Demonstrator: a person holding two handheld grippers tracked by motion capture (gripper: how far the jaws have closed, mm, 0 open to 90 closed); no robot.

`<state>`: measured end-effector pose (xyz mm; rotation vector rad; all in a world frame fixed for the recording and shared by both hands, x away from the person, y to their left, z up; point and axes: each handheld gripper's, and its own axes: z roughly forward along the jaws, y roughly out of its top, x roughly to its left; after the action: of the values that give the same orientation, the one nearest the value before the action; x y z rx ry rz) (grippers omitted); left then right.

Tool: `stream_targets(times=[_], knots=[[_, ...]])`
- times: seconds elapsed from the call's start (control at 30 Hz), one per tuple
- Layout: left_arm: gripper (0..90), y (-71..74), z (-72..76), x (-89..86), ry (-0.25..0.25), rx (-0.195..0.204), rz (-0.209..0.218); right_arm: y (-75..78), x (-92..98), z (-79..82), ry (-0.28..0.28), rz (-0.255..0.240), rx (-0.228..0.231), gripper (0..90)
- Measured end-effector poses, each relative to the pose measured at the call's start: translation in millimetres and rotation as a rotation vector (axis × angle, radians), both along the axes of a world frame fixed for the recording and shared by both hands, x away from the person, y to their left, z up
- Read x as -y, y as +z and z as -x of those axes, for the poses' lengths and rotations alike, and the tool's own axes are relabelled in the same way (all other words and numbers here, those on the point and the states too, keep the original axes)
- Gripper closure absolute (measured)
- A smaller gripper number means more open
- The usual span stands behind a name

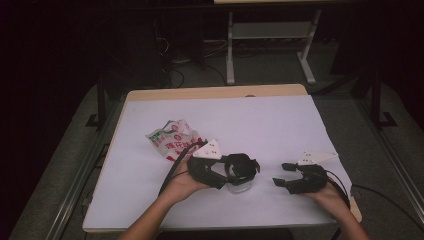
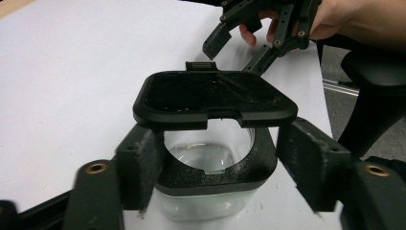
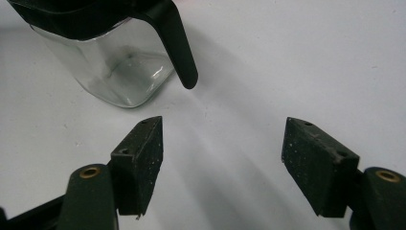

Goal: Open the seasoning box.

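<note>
A small square glass jar (image 1: 239, 187) with a black collar stands on the white table cover, near the front. Its black hinged lid (image 2: 215, 98) is flipped up over the mouth, and the jar looks empty. My left gripper (image 1: 241, 173) reaches in from the left. In the left gripper view its padded fingers (image 2: 143, 163) press both sides of the jar's (image 2: 206, 203) collar. My right gripper (image 1: 281, 174) rests on the table to the jar's right, jaws apart with nothing between them. The right gripper view has the jar (image 3: 119, 72) ahead, beyond the right gripper (image 3: 222, 148).
A crumpled snack bag (image 1: 172, 140) with red print lies behind and to the left of the jar. The table's (image 1: 260, 115) wooden edge shows at the back. Cables trail from both grippers toward the front edge. A desk frame stands on the floor beyond.
</note>
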<state>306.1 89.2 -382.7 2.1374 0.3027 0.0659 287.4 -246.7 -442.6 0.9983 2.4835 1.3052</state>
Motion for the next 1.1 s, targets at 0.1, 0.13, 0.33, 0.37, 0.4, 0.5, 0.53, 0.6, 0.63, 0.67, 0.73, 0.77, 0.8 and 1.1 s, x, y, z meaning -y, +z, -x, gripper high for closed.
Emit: stream_targets(times=[0.1,0.13,0.33,0.37,0.4,0.5,0.53,0.6,0.63,0.67,0.73,0.77,0.8,1.1], knots=[[46.3,-0.3,-0.2,0.4,0.006,0.005,0.003,-0.3,-0.9,-0.6,0.006,0.001,0.000,30.4],[50.9,-0.2,-0.2,0.7,0.010,0.007,-0.002,-0.1,-1.4,-0.4,0.007,-0.001,-0.002,30.4],[74.0,-1.8,-2.5,2.1,0.025,-0.033,0.016,-0.8,-1.8,0.8,0.008,-0.003,-0.006,30.5],[77.7,-1.8,-2.3,2.4,0.022,-0.034,0.010,-0.9,-1.5,0.8,0.008,-0.003,-0.006,30.5],[80.8,-2.1,-1.9,3.3,0.014,-0.025,0.002,-0.8,-1.4,0.7,0.007,-0.003,-0.006,30.5],[88.7,-1.9,-1.6,4.4,0.025,-0.017,-0.007,-0.5,-2.1,0.3,0.010,0.000,-0.004,30.5],[89.6,-1.2,-1.9,4.7,0.027,-0.018,-0.008,-0.4,-2.4,0.4,0.011,0.001,-0.004,30.5],[89.8,0.8,-1.8,5.0,0.030,-0.031,-0.011,-0.4,-2.9,0.6,0.016,0.002,0.000,30.5],[89.8,1.8,-2.0,4.9,0.024,-0.033,-0.007,-0.5,-3.1,0.8,0.017,0.002,0.000,30.4],[89.9,2.5,-2.6,4.7,0.016,-0.037,-0.001,-0.7,-3.5,0.9,0.018,0.003,0.000,30.3],[89.9,3.7,-3.8,5.4,0.007,-0.047,0.009,-1.4,-4.2,1.1,0.020,0.002,-0.002,30.2],[89.9,4.4,-4.7,5.7,0.002,-0.048,0.007,-1.6,-4.6,1.5,0.021,-0.001,-0.006,30.1],[89.9,5.5,-5.2,6.0,0.003,-0.049,0.008,-1.7,-4.8,1.8,0.021,-0.002,-0.006,30.1],[90.0,15.1,-10.6,12.8,-0.020,-0.057,-0.003,-2.0,-4.7,1.2,0.024,-0.005,-0.006,29.9]])
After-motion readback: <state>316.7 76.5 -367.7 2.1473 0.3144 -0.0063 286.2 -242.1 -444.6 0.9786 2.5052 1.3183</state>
